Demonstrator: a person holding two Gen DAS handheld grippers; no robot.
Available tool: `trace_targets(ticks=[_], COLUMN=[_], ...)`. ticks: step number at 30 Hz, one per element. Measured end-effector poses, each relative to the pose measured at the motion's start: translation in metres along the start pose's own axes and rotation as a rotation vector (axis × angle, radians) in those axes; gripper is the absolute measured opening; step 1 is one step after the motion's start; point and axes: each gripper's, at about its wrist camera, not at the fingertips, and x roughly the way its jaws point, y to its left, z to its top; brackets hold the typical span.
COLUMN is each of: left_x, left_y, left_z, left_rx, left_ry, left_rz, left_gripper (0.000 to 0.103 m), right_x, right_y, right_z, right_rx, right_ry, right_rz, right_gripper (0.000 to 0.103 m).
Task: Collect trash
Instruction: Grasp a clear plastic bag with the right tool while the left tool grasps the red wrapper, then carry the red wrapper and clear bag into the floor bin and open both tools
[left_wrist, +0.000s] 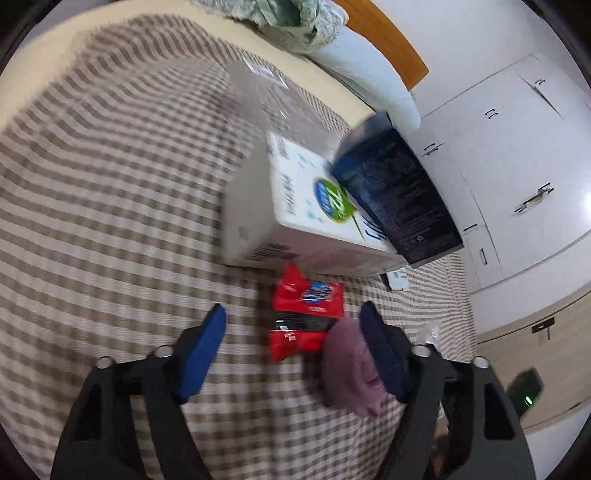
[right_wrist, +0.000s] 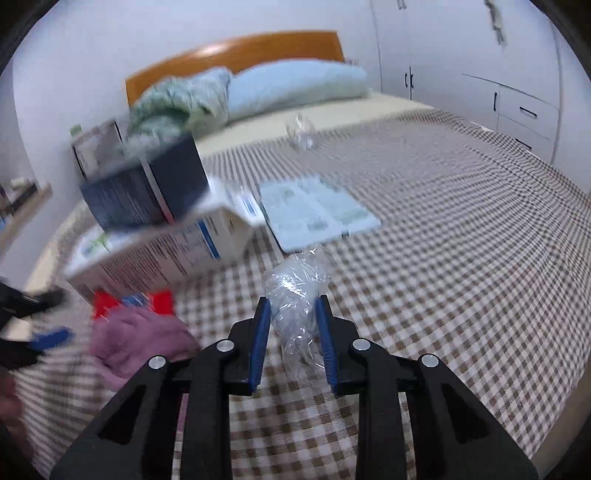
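In the left wrist view my left gripper (left_wrist: 293, 310) stands open over the checked bedspread (left_wrist: 110, 221). A red snack wrapper (left_wrist: 306, 317) lies flat between its blue fingertips, and neither pad presses on it. A crumpled purple cloth (left_wrist: 351, 369) rests against the inside of the right finger. In the right wrist view my right gripper (right_wrist: 293, 301) has a crumpled clear plastic wrap (right_wrist: 295, 291) between its blue pads, which touch it on both sides. The left gripper (right_wrist: 61, 315) shows blurred at the left edge, near the red wrapper (right_wrist: 110, 306) and purple cloth (right_wrist: 140, 339).
A white carton (left_wrist: 314, 206) with a dark blue box (left_wrist: 395, 192) on top lies just beyond the wrapper. A printed leaflet (right_wrist: 317, 210) and another clear plastic scrap (right_wrist: 301, 134) lie farther up the bed. Pillow (right_wrist: 295, 88), blanket and wooden headboard are at the far end; white cupboards (left_wrist: 517, 166) stand alongside.
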Motion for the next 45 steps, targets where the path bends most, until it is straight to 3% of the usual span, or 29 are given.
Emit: trace_targets(ticks=[3,6,7,10,11,14,18,22,28,33,36,41,45], left_x=[0.019,0.033,0.037,0.044,0.041,0.015,-0.024,-0.051,-0.081,-0.079,-0.073,-0.044,-0.013], left_y=[-0.006,-0.012,-0.014,-0.020,-0.024,-0.024,-0.042,-0.058,-0.068,-0.097,-0.121,-0.177,-0.230], left_z=[-0.004,-0.007,-0.008,-0.013,-0.014,-0.019,-0.026,-0.020,-0.027,-0.035,-0.042,-0.078,-0.125], left_rx=[-0.049,-0.059,-0.059,-0.067,-0.059,-0.052,-0.012,0.024,0.035,0.147,0.209,0.354,0.482], left_ry=[-0.010,-0.039,-0.045,-0.026,-0.050,-0.099,-0.225,-0.319,-0.347,-0.346,-0.319,-0.208,-0.083], left_rz=[0.011,0.130,0.136,0.088,0.081,0.086,0.119,0.102,0.019,-0.002,-0.045,-0.123,-0.182], left_gripper=[0.050,0.047,0.043,0.005,0.003,0.000,0.000,0.000,0.000,0.000,0.000,0.000,0.000], right_x=[-0.006,-0.002,0.000,-0.001,-0.001,-0.003,-0.007,-0.009,-0.012,-0.018,-0.041,-0.092,-0.138], right_y=[-0.001,-0.006,-0.008,-0.013,-0.014,-0.015,-0.015,-0.015,-0.018,-0.019,-0.032,-0.103,-0.173], right_z=[0.000,-0.005,-0.005,-0.005,-0.004,-0.002,0.000,-0.001,0.000,0.002,0.006,-0.002,-0.031], right_rx=[0.003,0.022,0.030,0.064,0.075,0.080,0.087,0.101,0.120,0.103,0.062,0.111,0.128], right_ry=[-0.002,0.023,0.028,0.032,0.031,0.023,0.009,0.012,0.004,-0.008,-0.059,-0.089,-0.065], right_rz=[0.031,0.049,0.055,0.073,0.084,0.097,0.113,0.148,0.168,0.153,0.106,-0.029,-0.204], right_gripper=[0.026,0.026,0.026,0.026,0.026,0.026,0.026,0.026,0.026,0.026,0.026,0.026,0.026])
